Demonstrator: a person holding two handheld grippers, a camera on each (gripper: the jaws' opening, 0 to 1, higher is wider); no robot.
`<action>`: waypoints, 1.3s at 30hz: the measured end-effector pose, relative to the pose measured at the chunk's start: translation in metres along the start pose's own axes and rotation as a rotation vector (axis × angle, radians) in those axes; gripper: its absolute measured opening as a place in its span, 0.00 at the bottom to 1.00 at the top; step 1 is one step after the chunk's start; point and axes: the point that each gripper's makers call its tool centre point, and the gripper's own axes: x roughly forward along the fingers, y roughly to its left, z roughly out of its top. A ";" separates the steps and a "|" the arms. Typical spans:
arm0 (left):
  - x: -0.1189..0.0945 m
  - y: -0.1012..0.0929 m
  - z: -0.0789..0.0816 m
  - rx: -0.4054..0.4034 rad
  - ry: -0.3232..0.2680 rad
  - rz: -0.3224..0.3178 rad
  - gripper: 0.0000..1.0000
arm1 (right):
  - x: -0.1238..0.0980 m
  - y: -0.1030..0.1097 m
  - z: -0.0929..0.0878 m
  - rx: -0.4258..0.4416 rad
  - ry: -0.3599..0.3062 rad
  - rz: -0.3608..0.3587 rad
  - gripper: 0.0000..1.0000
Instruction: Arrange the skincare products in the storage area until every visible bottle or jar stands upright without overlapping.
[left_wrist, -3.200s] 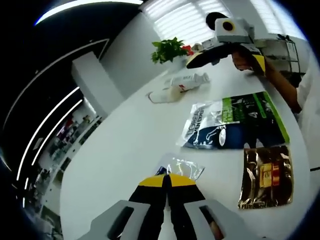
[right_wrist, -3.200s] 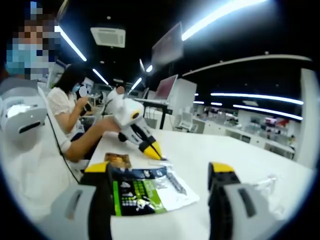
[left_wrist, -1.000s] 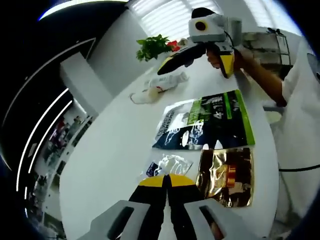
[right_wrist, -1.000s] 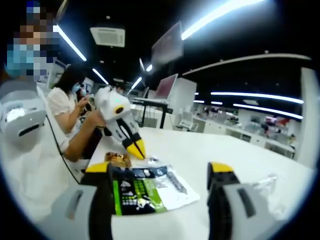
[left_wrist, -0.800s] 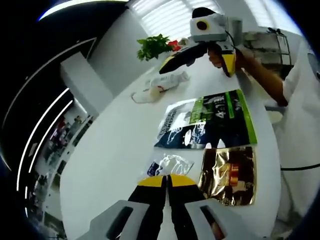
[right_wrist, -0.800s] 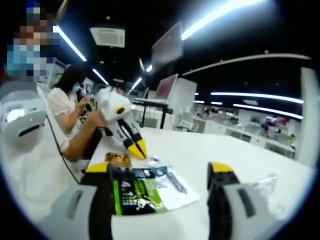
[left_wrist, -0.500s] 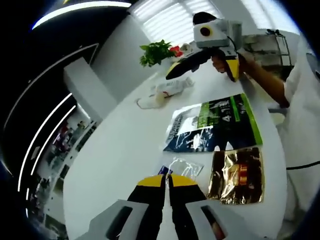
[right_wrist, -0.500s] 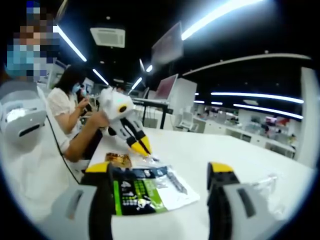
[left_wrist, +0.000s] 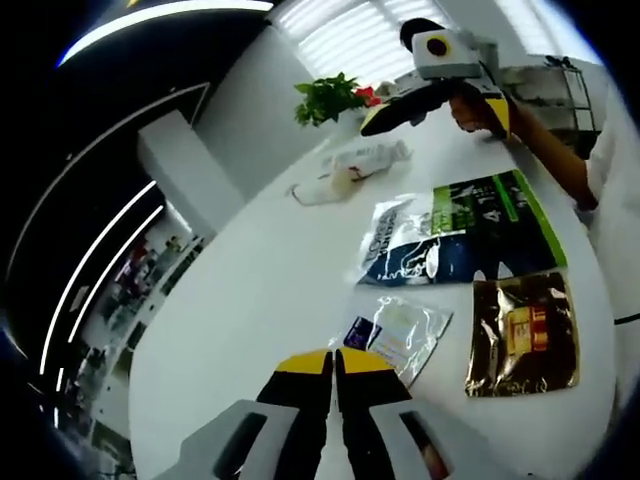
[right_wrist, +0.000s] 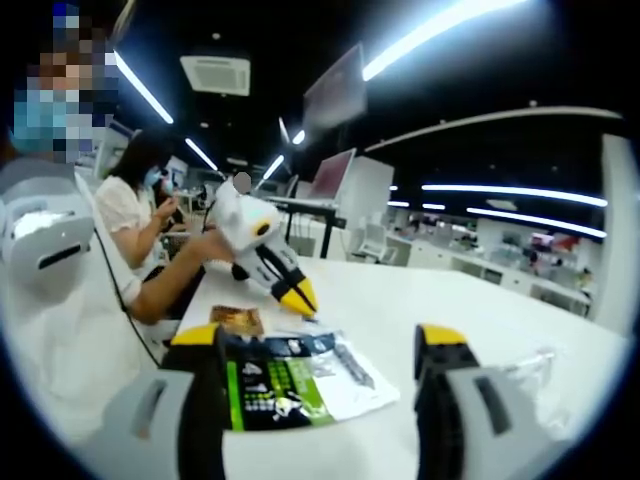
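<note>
A white tube (left_wrist: 368, 158) and a pale bottle (left_wrist: 322, 188) lie on their sides at the table's far end; a green-and-navy pouch (left_wrist: 462, 230), gold sachet (left_wrist: 522, 333) and clear sachet (left_wrist: 396, 334) lie flat nearer.

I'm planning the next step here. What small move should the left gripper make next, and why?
Probably open the left gripper and ease it forward. Its jaws are shut with nothing between them, just short of the small clear packet lying flat on the white table. The right gripper is open above the green and blue pouch.
</note>
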 end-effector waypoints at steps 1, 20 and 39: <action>0.000 0.000 0.000 -0.001 0.001 0.000 0.01 | 0.000 0.000 0.000 0.000 0.000 0.000 0.78; -0.015 -0.014 -0.003 0.049 0.068 0.020 0.01 | 0.000 0.001 0.000 -0.001 0.003 0.000 0.78; -0.029 -0.017 -0.011 0.073 0.147 0.042 0.01 | 0.000 0.000 -0.002 -0.001 0.005 0.001 0.77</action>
